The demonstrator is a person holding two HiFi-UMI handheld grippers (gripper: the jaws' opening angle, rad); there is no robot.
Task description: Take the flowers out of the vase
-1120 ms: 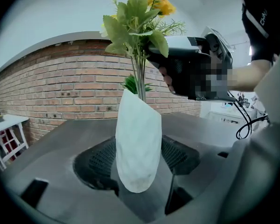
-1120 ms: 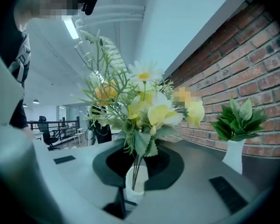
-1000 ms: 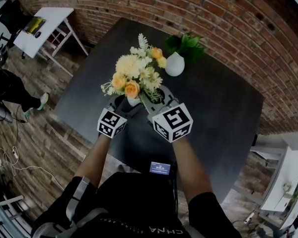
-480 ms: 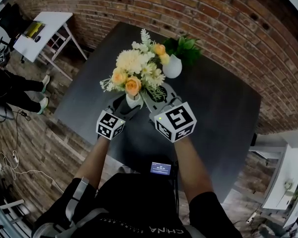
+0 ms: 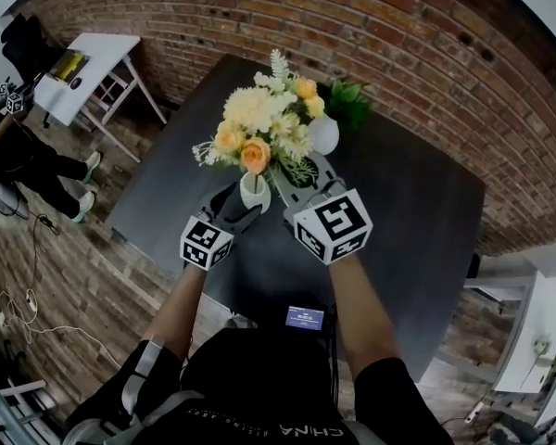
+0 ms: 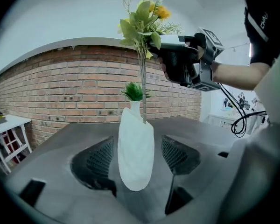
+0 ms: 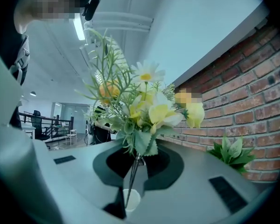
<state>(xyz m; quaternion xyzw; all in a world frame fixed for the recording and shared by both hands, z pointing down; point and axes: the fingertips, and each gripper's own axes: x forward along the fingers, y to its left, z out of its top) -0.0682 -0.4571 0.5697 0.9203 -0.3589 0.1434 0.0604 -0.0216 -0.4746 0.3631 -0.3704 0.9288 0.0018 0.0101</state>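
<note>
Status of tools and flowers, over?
Left tool shut on white oval vase. Right tool shut on yellow-orange flower bouquet stems, ends inside vase. White plant pot behind, apart.

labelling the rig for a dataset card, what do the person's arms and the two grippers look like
Both the left gripper and right gripper are dark grey and black, each carrying a white cube printed with black square markers. The pads are black mesh. A black cable loops below the right gripper. The person wears a black short-sleeved top with white lettering.
</note>
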